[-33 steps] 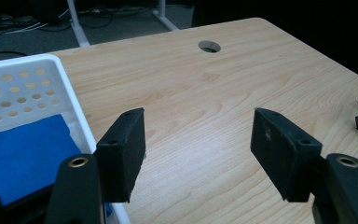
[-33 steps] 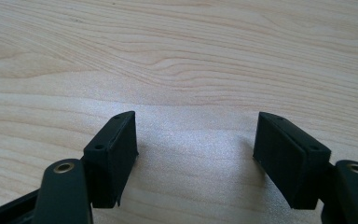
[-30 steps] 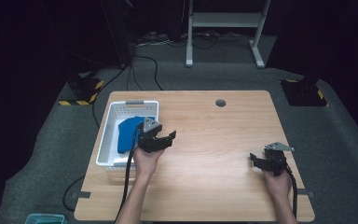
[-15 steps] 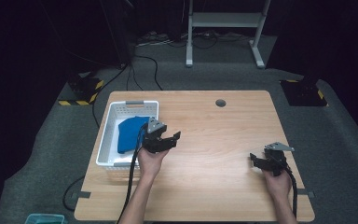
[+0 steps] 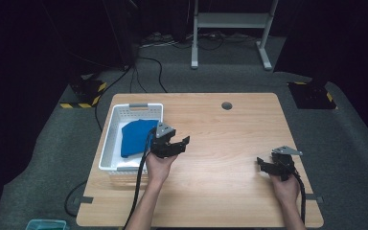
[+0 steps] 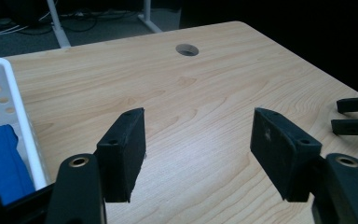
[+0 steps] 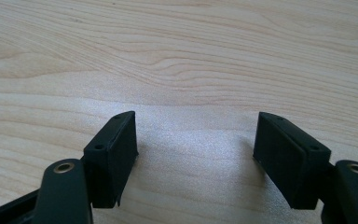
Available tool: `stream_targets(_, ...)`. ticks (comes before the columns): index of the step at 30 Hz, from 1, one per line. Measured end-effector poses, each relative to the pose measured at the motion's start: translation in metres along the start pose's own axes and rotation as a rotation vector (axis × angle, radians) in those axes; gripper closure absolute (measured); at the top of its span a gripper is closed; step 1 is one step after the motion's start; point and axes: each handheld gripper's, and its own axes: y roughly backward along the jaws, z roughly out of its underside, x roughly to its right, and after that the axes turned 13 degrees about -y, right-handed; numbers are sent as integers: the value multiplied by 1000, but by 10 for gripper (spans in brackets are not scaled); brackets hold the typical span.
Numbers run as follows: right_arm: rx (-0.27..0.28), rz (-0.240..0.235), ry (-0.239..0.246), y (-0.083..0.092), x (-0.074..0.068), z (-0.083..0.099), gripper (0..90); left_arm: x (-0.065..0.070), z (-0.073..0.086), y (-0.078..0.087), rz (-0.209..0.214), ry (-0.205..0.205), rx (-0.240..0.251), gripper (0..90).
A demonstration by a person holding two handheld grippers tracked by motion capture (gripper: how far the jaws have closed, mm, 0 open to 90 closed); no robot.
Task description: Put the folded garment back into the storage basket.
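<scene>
The right gripper [image 5: 264, 165] is hovering low over bare table [image 5: 230, 143], its jaws standing wide apart with nothing but wood grain between the fingers [image 7: 114, 154]. The left gripper [image 5: 179, 143] is likewise released: its fingers [image 6: 123, 149] are gaping over empty wood, gripping nothing. In its own view the right gripper's jaw tips [image 6: 354, 114] are showing far off to the right of its fingers.

The cloth [image 5: 136, 136], blue and bunched, is lying in the basket [image 5: 146, 106], behind and to the left of the left fingers rather than ahead of them. In the left gripper view the basket wall [image 6: 21, 121] is standing just left of the left finger, with the cloth [image 6: 0, 158] below its rim.

The likely trouble is coming from that wall. The left gripper is pointing away from the cloth, so it is needing a swing back over the rim; swinging low is risking a knock that shoves the light basket toward the table edge. Pinching only the top fold is risking the cloth trailing, snagging on the rim, and dragging the basket along. The trailing cable [image 5: 141, 182] running beside the basket is another possible snag.
</scene>
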Motion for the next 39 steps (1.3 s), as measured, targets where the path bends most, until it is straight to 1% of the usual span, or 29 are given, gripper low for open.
stream_targets(5, 0, 0, 0, 0, 0, 0, 301, 1, 2, -2, 4, 5, -3, 360)
stream_targets(10, 0, 0, 0, 0, 0, 0, 301, 3, 3, -4, 3, 1, -9, 360)
stream_targets(12, 0, 0, 0, 0, 0, 0, 301, 4, 4, -5, 9, 7, -10, 360)
stream_targets(14, 0, 0, 0, 0, 0, 0, 301, 5, 5, -6, 9, 2, -14, 360)
stream_targets(18, 0, 0, 0, 0, 0, 0, 301, 6, 7, -8, 14, 6, -14, 361)
stream_targets(21, 0, 0, 0, 0, 0, 0, 301, 7, 9, -10, 7, 3, -19, 361)
stream_targets(23, 0, 0, 1, 0, 0, 0, 301, 7, 11, -11, 11, 14, -17, 362)
stream_targets(25, 0, 0, 0, 0, 0, 0, 301, 8, 13, -12, 14, 11, -22, 362)
stream_targets(29, 0, 0, 0, 0, 0, 0, 301, 10, 15, -14, 19, 22, -23, 362)
stream_targets(39, 0, 0, 0, 0, 0, 0, 301, 14, 23, -21, 38, 25, -37, 361)
